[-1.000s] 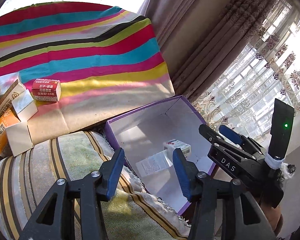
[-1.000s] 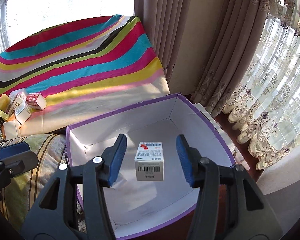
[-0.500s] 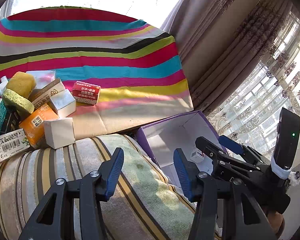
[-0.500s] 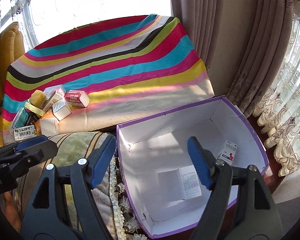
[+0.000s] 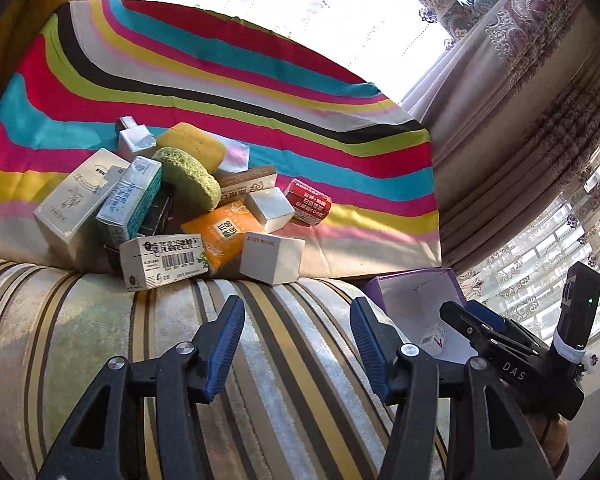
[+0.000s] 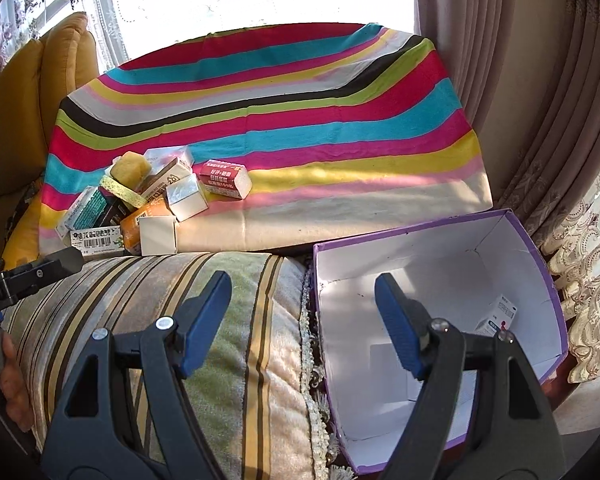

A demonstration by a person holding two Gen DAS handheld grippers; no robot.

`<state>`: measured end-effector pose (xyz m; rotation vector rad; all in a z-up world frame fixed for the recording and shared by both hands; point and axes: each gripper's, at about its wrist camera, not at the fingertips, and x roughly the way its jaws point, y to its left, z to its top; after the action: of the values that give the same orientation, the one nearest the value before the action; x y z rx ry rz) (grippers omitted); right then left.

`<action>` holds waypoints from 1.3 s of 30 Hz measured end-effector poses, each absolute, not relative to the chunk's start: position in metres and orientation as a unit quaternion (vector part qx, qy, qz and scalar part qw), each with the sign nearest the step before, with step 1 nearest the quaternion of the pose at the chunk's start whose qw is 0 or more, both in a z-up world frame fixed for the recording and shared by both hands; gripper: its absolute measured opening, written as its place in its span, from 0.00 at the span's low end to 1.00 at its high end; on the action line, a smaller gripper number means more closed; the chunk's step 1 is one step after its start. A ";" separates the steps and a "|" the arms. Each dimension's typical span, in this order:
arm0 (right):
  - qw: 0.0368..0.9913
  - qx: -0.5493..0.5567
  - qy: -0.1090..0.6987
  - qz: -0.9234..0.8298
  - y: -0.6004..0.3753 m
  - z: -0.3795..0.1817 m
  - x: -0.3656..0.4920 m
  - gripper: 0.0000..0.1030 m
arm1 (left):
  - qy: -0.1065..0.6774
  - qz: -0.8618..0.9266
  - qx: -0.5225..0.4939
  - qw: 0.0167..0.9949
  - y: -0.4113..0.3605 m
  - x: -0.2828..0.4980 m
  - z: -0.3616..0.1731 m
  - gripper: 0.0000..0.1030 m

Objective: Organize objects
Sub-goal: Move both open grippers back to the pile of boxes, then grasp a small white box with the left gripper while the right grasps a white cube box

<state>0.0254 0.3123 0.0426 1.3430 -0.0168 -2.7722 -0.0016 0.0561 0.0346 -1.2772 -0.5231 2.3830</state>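
Note:
A pile of small boxes and sponges (image 5: pixel 188 204) lies on the striped cloth, also in the right wrist view (image 6: pixel 148 200). A white box (image 5: pixel 271 257) sits at its front, a red box (image 5: pixel 308 202) at its right. The purple bin (image 6: pixel 440 320) stands right of the sofa arm and holds one small white box (image 6: pixel 498 314) and a leaflet. My left gripper (image 5: pixel 298 344) is open and empty above the striped sofa arm, short of the pile. My right gripper (image 6: pixel 304 320) is open and empty over the bin's left rim.
The colourful striped cloth (image 6: pixel 280 120) covers the seat behind the sofa arm (image 6: pixel 160 320). A yellow cushion (image 6: pixel 32 112) is at far left. Curtains (image 6: pixel 540 100) hang right of the bin. The right gripper shows in the left wrist view (image 5: pixel 500 344).
The small white box left my right gripper and now lies in the bin. Both grippers swung left toward the pile; the right one opened wider.

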 end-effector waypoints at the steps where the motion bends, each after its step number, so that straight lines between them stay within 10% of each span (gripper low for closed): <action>1: 0.036 0.437 -0.006 -0.899 0.309 0.042 0.024 0.75 | -0.191 0.849 -0.455 0.187 0.048 0.000 0.034 0.55; 39: 0.179 0.534 0.062 -0.824 0.178 -0.019 -0.073 0.75 | -0.221 0.804 -0.540 0.116 -0.005 -0.071 -0.023 0.62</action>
<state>-0.0726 0.1783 -0.0187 1.5107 0.1739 -2.3299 -0.0709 -0.0049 -0.0229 -1.5801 -0.6470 2.3544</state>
